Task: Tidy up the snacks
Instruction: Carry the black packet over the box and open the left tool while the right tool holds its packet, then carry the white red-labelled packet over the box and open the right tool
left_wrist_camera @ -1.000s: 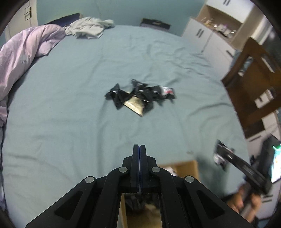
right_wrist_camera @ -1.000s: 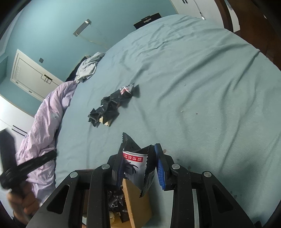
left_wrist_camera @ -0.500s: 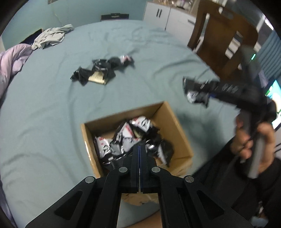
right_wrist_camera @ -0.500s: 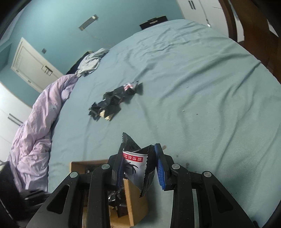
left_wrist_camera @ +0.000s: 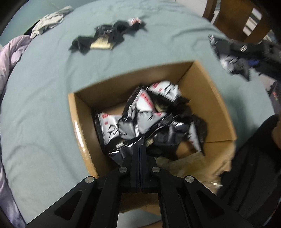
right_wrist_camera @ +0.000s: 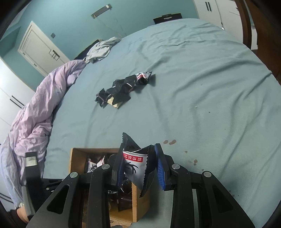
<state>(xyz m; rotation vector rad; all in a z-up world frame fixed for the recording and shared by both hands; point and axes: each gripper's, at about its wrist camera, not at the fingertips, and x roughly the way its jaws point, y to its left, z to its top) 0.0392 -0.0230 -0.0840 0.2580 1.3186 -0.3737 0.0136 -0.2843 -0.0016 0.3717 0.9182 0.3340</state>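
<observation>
A brown cardboard box (left_wrist_camera: 216, 105) sits on the teal bed and holds several black-and-white snack packets (left_wrist_camera: 140, 119). My left gripper (left_wrist_camera: 140, 149) is shut and empty, just above the packets in the box. My right gripper (right_wrist_camera: 140, 166) is shut on a black, white and red snack packet (right_wrist_camera: 135, 168), held above the box's right edge (right_wrist_camera: 73, 163). It shows blurred at the upper right of the left wrist view (left_wrist_camera: 233, 61). A loose pile of dark snack packets (right_wrist_camera: 123, 89) lies in the middle of the bed, also in the left wrist view (left_wrist_camera: 107, 36).
A crumpled lilac duvet (right_wrist_camera: 35, 114) lies along the bed's left side. Grey clothes (right_wrist_camera: 101, 50) lie at the far end. A wooden chair (left_wrist_camera: 237, 19) stands off the bed's right side. White cabinets (right_wrist_camera: 216, 10) and a door (right_wrist_camera: 40, 50) line the teal walls.
My left gripper has swung from over the bed down to the box and now sits just above its packets. My right gripper has kept hold of its packet and moved over the box.
</observation>
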